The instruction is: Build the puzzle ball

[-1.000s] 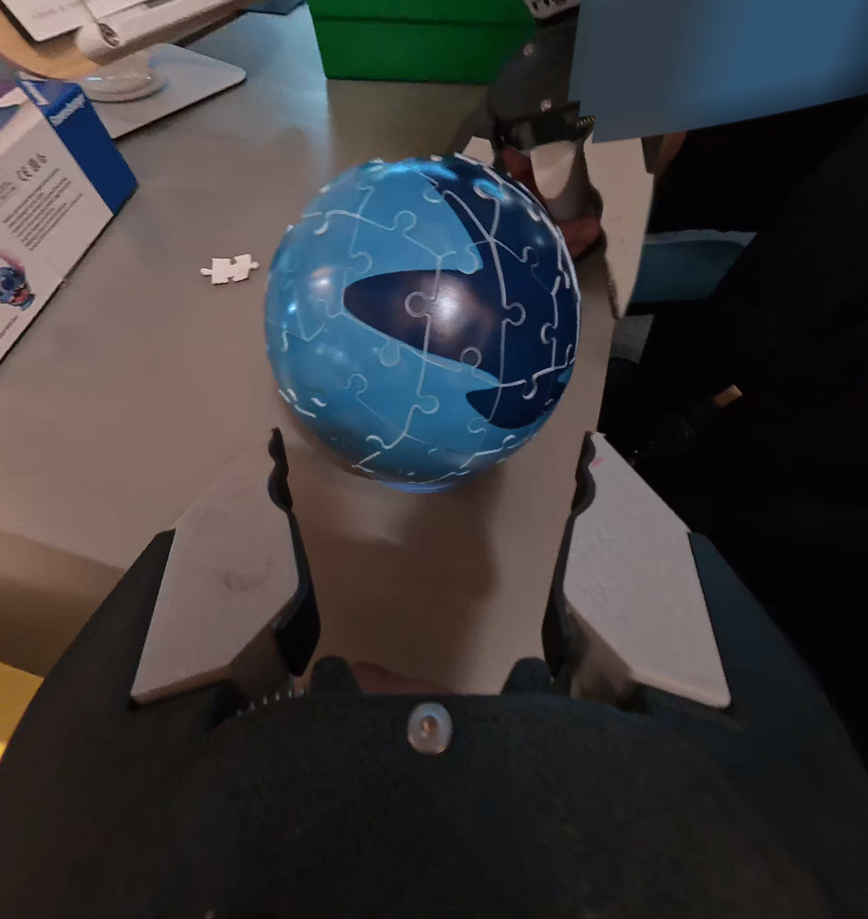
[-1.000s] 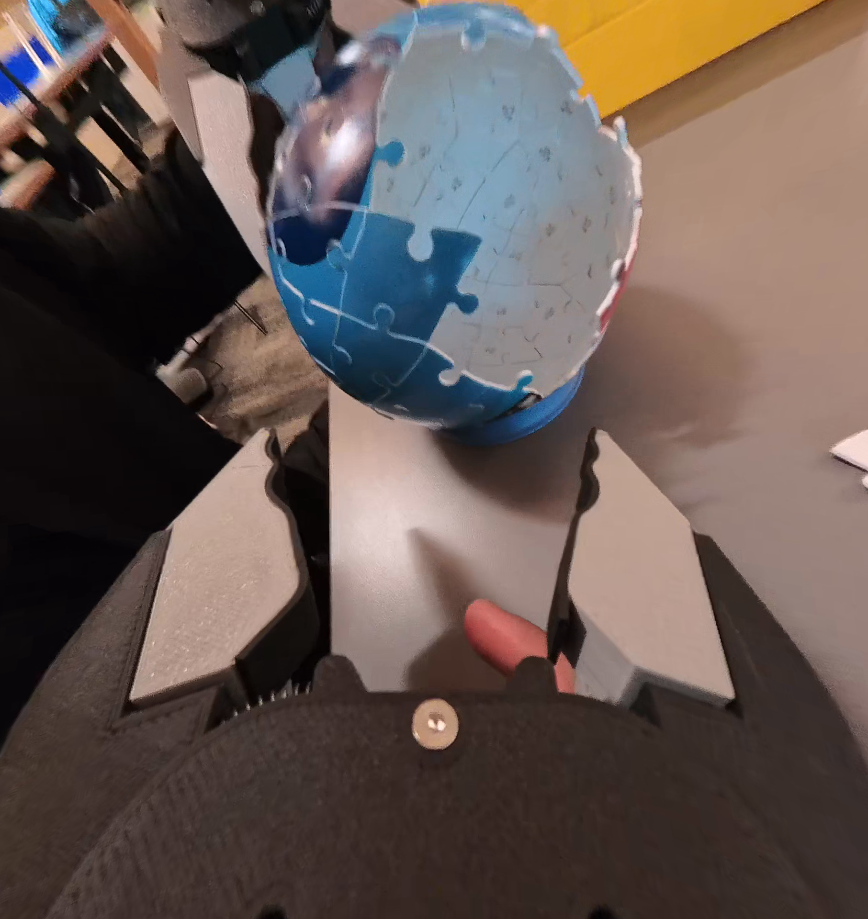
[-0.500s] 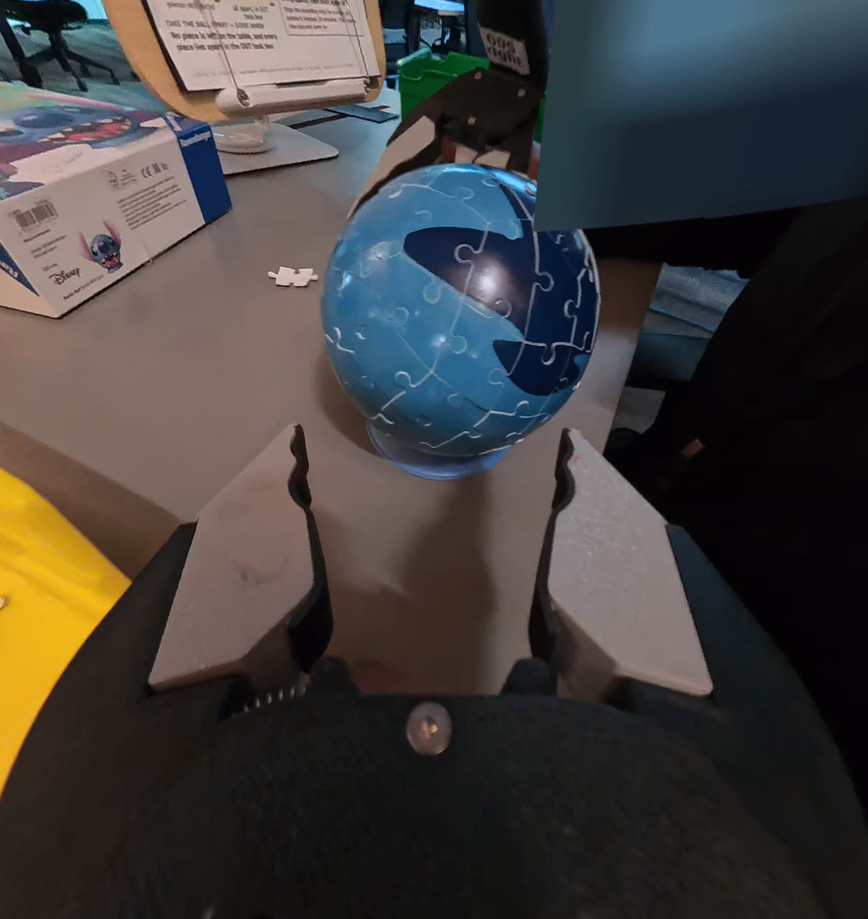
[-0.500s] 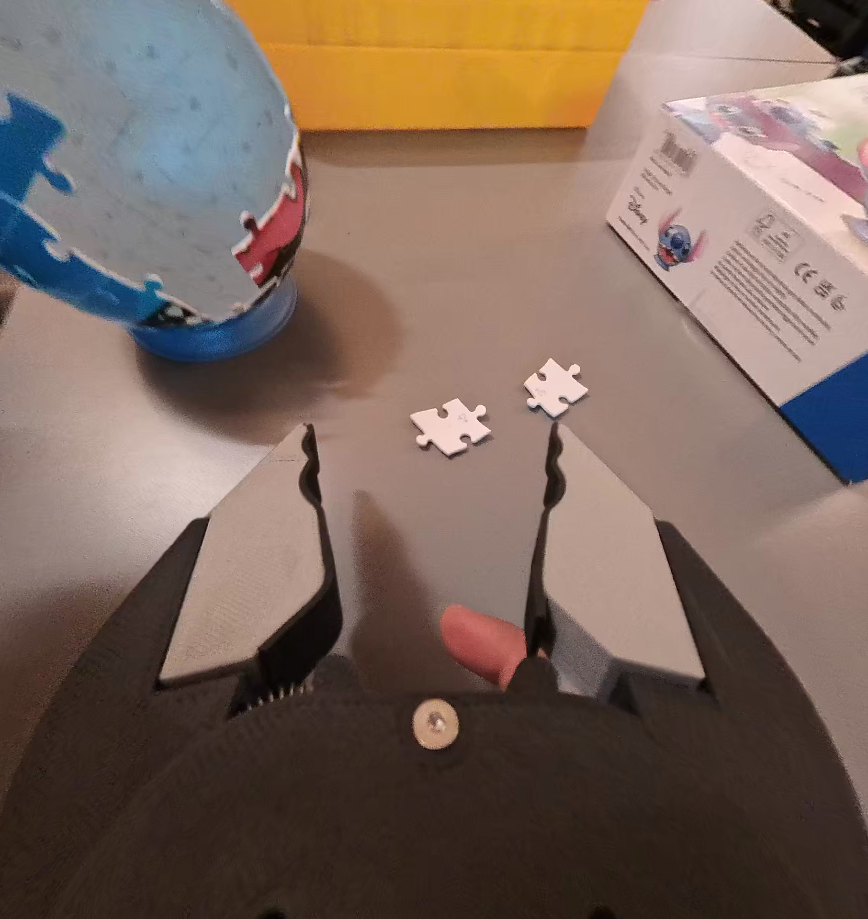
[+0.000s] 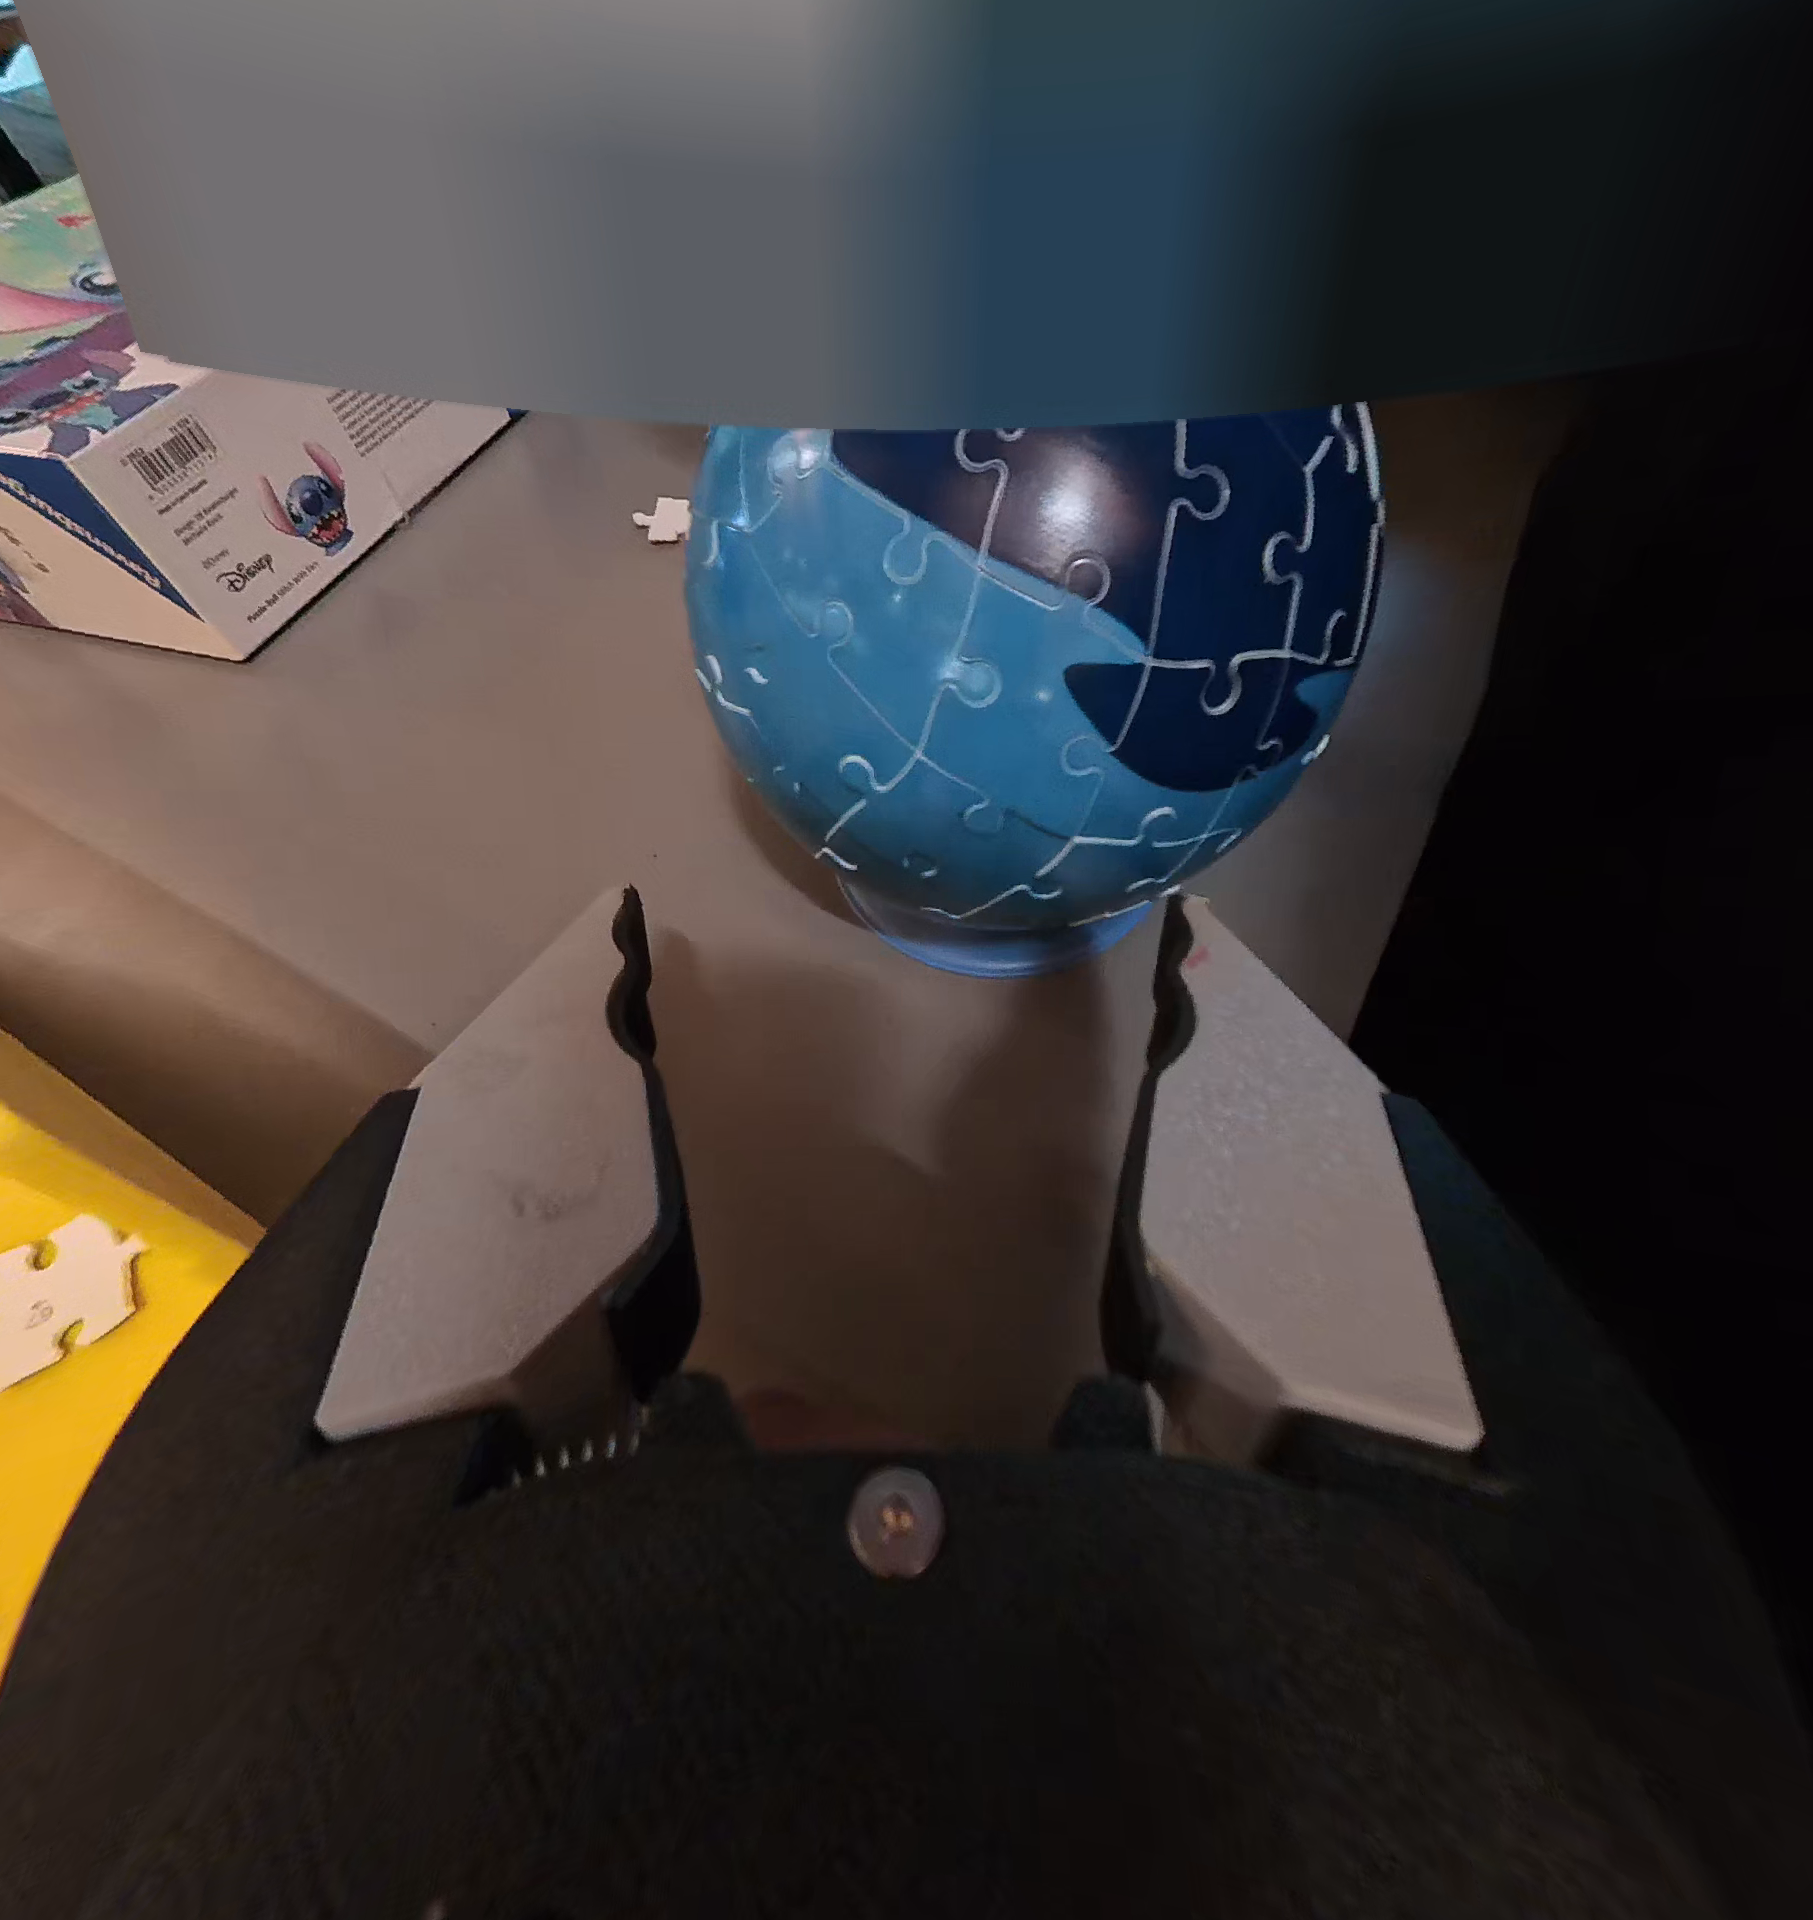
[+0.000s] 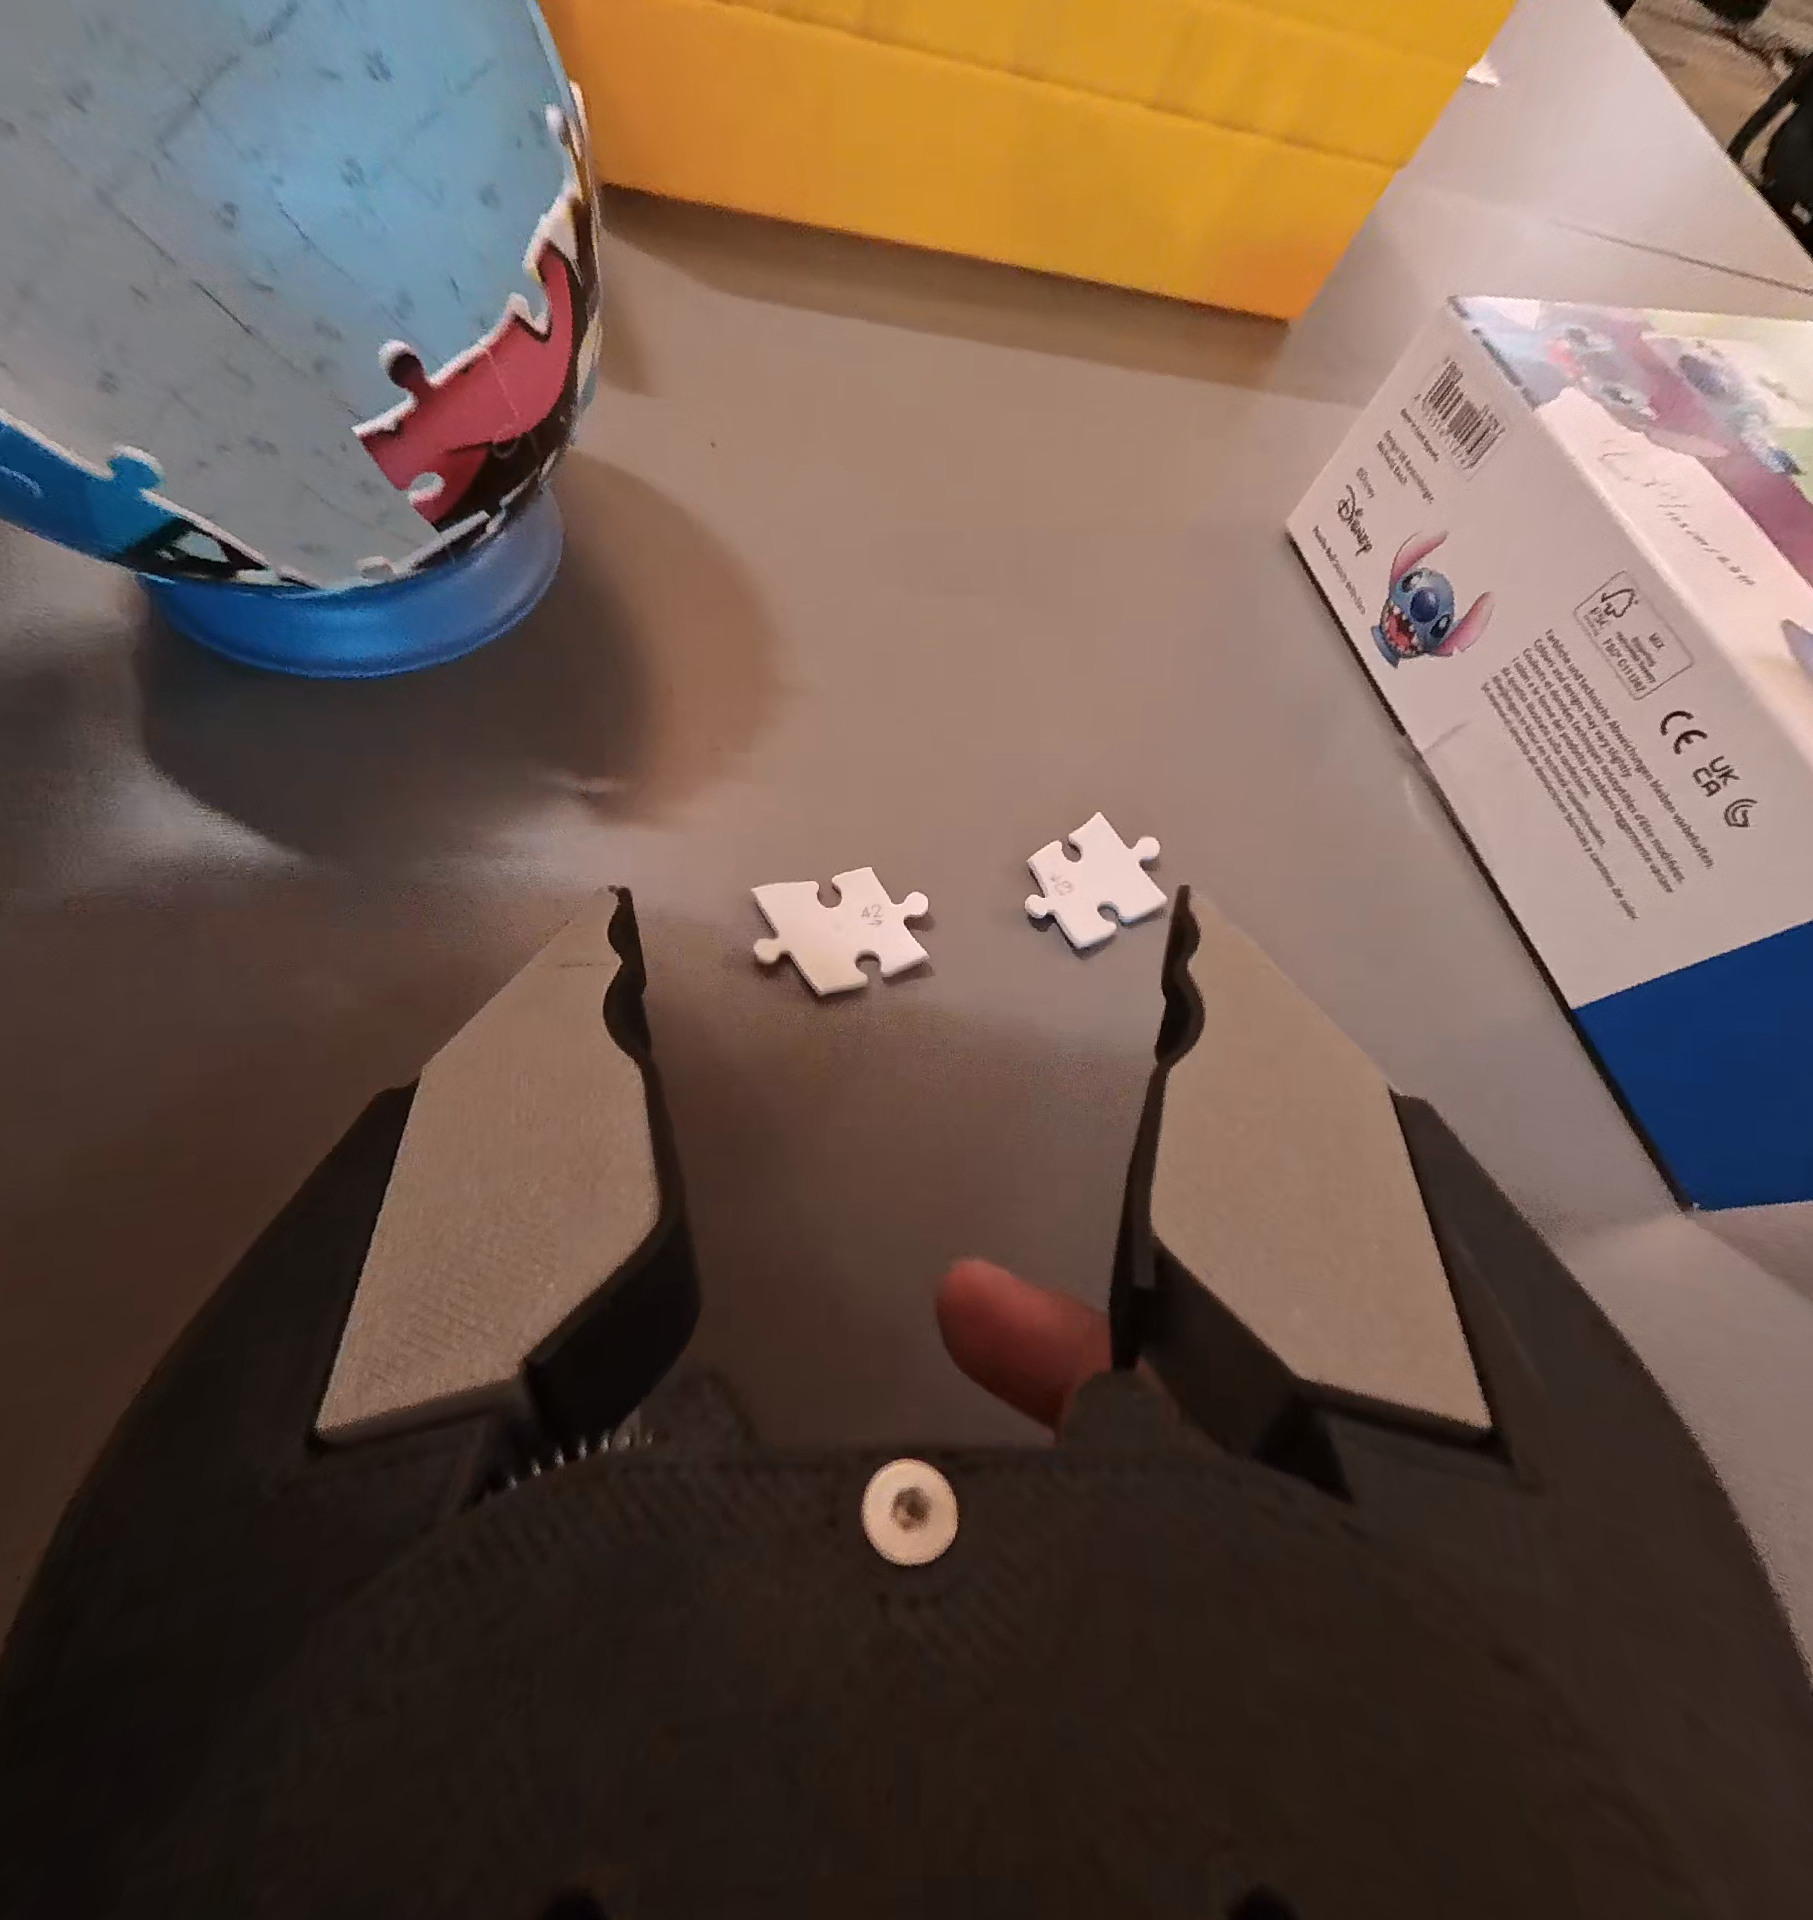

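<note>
The partly built blue puzzle ball (image 5: 1027,675) stands on its blue ring stand (image 5: 995,940) on the grey table. My left gripper (image 5: 902,914) is open and empty just in front of the ball, not touching it. In the right wrist view the ball (image 6: 258,312) shows its open, pale inner side at the upper left. My right gripper (image 6: 897,914) is open and empty over the table. Two white face-down puzzle pieces lie just beyond its fingertips: one (image 6: 845,945) between the jaws, the other (image 6: 1094,894) near the right fingertip.
The puzzle's box (image 6: 1629,707) lies to the right in the right wrist view and shows at the left in the left wrist view (image 5: 175,509). A yellow bin (image 6: 985,135) stands behind; its loose white pieces (image 5: 40,1309) show in the left wrist view. A white piece (image 5: 663,517) lies beside the ball. About 20 cm separates my left fingertips from my right.
My right gripper swung away from the ball to the two loose white pieces and moved closer to them. My left gripper drew back and lower in front of the ball. Both jaws narrowed a little, empty.
</note>
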`<state>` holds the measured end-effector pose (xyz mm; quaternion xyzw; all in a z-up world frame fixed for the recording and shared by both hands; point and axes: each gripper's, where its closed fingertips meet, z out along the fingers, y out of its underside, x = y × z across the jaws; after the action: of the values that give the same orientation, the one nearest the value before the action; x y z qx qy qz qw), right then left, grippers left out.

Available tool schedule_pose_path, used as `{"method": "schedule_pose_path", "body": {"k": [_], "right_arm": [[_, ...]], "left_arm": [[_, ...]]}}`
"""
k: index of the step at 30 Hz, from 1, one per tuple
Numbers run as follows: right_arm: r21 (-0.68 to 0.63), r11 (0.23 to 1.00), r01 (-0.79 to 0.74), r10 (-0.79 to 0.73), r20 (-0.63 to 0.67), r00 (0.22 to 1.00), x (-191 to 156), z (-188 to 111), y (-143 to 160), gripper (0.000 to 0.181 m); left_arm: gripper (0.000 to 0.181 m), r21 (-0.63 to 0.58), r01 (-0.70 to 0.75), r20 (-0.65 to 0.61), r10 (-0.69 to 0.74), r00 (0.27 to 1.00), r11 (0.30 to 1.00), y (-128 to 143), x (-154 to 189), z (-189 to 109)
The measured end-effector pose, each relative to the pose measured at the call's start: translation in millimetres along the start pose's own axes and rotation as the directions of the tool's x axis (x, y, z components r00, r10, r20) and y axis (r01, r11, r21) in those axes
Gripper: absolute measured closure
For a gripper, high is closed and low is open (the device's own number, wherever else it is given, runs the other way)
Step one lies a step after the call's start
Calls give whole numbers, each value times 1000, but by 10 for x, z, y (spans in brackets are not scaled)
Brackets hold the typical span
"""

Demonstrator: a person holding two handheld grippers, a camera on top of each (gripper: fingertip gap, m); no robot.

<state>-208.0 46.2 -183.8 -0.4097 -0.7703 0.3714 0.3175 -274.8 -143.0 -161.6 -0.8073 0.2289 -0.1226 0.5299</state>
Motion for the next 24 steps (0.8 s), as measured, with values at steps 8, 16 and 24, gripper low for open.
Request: {"method": "schedule_pose_path", "body": {"k": [8,16,24], "right_arm": [[-107,993,53,-53,5,999,-57,99,134,96],[-158,987,-33,51,110,993,-109,139,202,110],[-177,981,-74,100,143,985,-111,151,217,120]], "left_arm": [[88,25,-29,-11,29,1000,999,-28,46,-26],[91,59,-51,5,50,999,997,-66,51,-63],[92,32,-67,3,66,998,997,-33,67,-35]]}}
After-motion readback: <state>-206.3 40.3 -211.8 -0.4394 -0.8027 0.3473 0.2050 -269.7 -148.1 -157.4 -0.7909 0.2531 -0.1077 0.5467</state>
